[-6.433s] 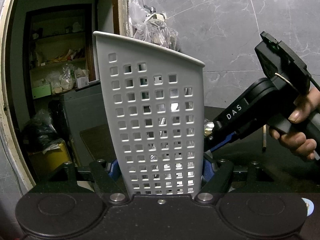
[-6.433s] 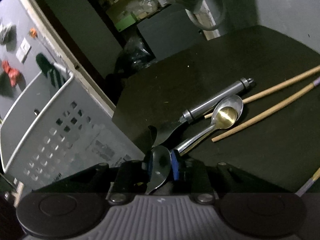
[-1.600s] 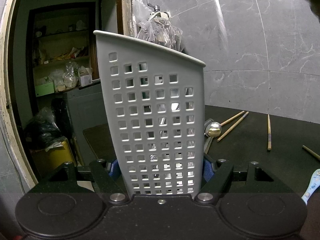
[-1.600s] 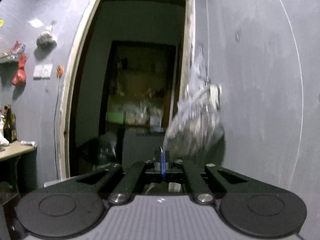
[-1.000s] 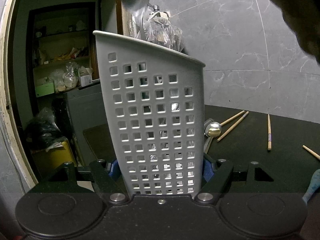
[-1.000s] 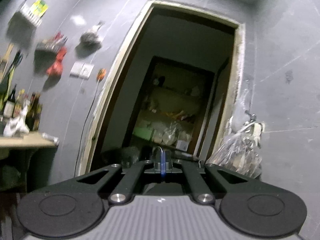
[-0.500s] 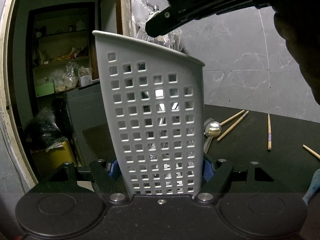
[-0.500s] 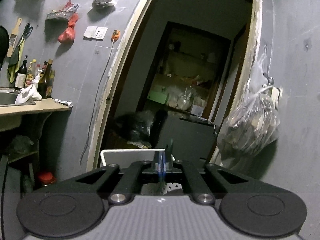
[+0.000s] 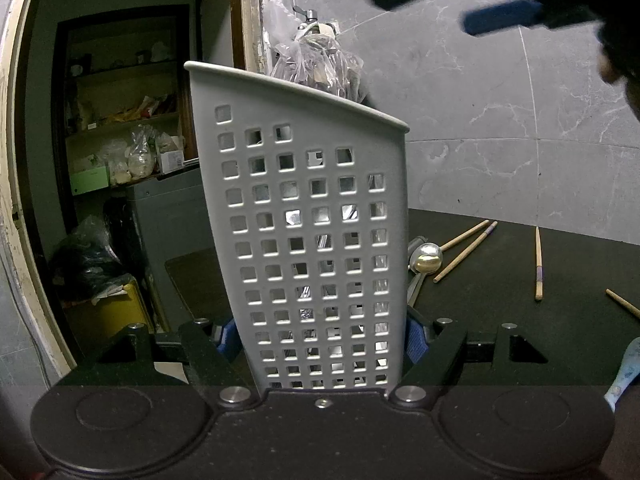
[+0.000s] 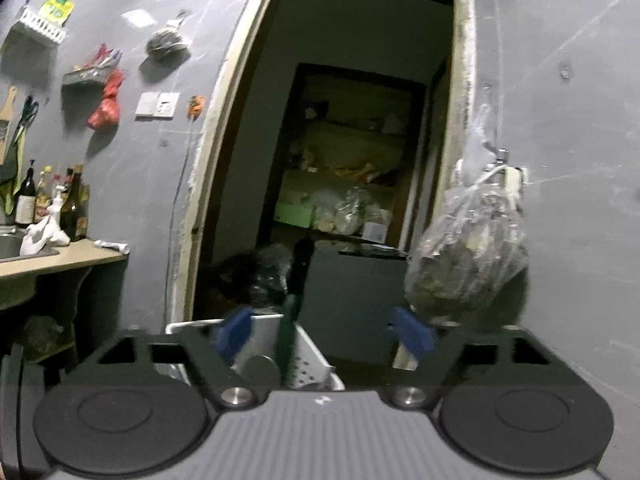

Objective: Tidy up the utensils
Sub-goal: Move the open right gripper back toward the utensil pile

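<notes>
My left gripper (image 9: 320,338) is shut on a white perforated utensil holder (image 9: 312,220), its blue pads pressing both sides near the base. My right gripper (image 10: 322,332) hovers over the holder's rim (image 10: 260,322), and its jaws are opening. A dark green-handled utensil (image 10: 290,320) stands in the holder between the blue pads (image 10: 414,334), which do not touch it. The left wrist view shows the right gripper (image 9: 460,4) blurred at the top right, above the holder. A metal spoon (image 9: 426,258) and wooden chopsticks (image 9: 466,250) lie on the black table (image 9: 500,320) behind the holder.
Another chopstick (image 9: 538,264) and a blue-and-white spoon handle (image 9: 624,372) lie to the right on the table. A plastic bag (image 10: 468,264) hangs from the grey wall beside a doorway (image 10: 340,160). Far left stands a counter with bottles (image 10: 48,208).
The right gripper has sunk toward the holder and its jaws have spread from shut to wide, letting go of the green-handled utensil, which now stands in the holder. The left gripper has not moved.
</notes>
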{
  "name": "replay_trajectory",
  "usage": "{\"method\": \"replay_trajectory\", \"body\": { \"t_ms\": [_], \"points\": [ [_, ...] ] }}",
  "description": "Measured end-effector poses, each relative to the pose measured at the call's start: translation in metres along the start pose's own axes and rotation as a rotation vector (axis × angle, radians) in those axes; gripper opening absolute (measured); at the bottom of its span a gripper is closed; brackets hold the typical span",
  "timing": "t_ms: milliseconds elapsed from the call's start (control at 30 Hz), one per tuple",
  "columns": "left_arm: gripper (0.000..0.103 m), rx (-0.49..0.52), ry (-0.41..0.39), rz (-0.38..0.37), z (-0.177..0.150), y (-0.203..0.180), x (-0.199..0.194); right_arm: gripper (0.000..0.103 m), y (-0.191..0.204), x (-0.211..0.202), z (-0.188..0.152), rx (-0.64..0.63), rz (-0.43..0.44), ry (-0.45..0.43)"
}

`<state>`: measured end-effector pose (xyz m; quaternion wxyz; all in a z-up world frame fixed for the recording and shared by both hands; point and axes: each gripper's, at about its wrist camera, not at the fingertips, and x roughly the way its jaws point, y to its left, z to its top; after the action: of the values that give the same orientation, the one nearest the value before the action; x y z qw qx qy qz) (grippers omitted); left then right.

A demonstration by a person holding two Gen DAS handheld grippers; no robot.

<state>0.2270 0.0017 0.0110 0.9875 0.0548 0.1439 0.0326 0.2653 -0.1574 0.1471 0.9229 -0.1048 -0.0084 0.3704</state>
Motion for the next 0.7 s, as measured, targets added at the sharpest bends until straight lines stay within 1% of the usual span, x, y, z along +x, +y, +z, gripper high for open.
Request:
{"method": "replay_trajectory", "body": {
  "t_ms": [100,200,300,400,533,600,700],
  "points": [
    [0.076,0.0,0.0,0.0,0.0,0.0,0.0,0.101,-0.012,-0.011,-0.005,0.022,-0.02,0.011],
    [0.077,0.0,0.0,0.0,0.0,0.0,0.0,0.102,-0.023,-0.022,-0.014,0.053,-0.038,0.041],
    [0.077,0.0,-0.001,0.0,0.0,0.0,0.0,0.102,-0.032,-0.034,-0.025,0.068,-0.029,0.094],
    [0.077,0.0,0.0,0.0,0.0,0.0,0.0,0.102,-0.036,-0.046,-0.038,0.059,0.017,0.161],
    [0.077,0.0,0.0,0.0,0.0,0.0,0.0,0.102,-0.034,-0.059,-0.057,0.054,0.128,0.292],
    [0.077,0.0,0.0,0.0,0.0,0.0,0.0,0.102,-0.027,-0.065,-0.066,0.033,0.152,0.336],
    [0.077,0.001,0.0,0.0,0.0,0.0,0.0,0.102,-0.013,-0.071,-0.08,-0.013,0.162,0.401]
  ]
}}
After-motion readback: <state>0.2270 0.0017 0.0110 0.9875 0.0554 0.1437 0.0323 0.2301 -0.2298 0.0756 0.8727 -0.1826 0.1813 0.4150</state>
